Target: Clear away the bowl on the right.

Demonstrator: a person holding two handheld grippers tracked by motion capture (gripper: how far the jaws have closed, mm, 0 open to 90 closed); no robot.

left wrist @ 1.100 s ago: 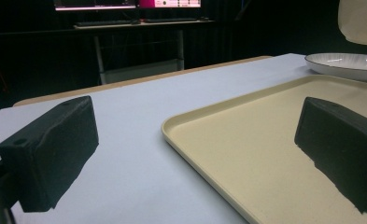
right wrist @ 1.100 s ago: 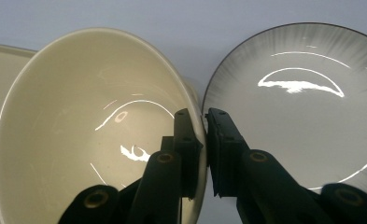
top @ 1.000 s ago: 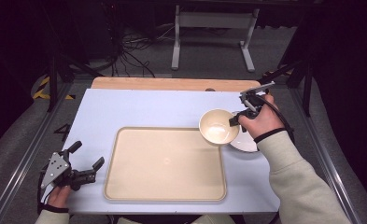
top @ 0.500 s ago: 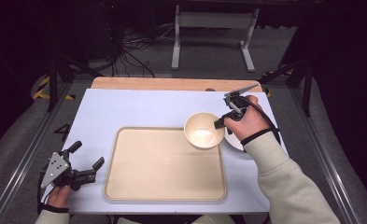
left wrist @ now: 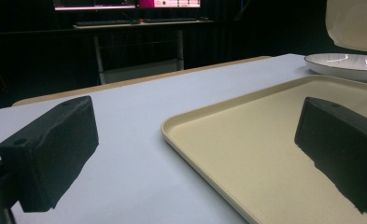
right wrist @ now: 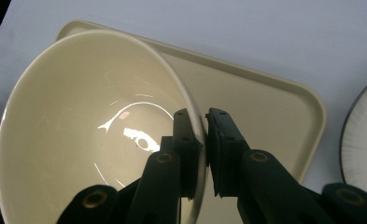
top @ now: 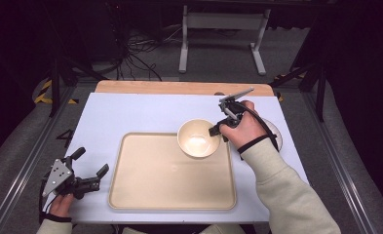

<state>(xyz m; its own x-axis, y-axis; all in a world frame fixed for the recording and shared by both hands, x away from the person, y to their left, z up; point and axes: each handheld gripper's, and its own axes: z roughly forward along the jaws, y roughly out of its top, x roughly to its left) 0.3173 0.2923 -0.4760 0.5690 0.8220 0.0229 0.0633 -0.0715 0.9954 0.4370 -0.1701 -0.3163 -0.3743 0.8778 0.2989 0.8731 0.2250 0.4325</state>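
I'm looking down on a pale blue-white tabletop (top: 130,114) with a strip of bare light wood along its far edge (top: 179,87), set in a dark room — grey floor beyond, loose black cables (top: 130,63) and a white metal stand (top: 223,29) behind the table. A shallow rectangular cream plastic tray (top: 169,180) lies on the near middle of the surface, its long side running left to right. My right gripper (top: 217,130) is clamped on the rim of the round cream bowl (top: 197,138) — one jaw inside the wall, one outside, as the right gripper view (right wrist: 204,140) shows plainly. The bowl hangs over the tray's far right corner, mouth facing up in the high view and tipped a little; being round, it has no long axis to speak of. Just right of it, partly under my hand, sits a white dark-rimmed plate (top: 274,134) on the table. My left gripper (top: 89,170) rests at the near left, beside the tray, jaws wide apart with nothing between them.
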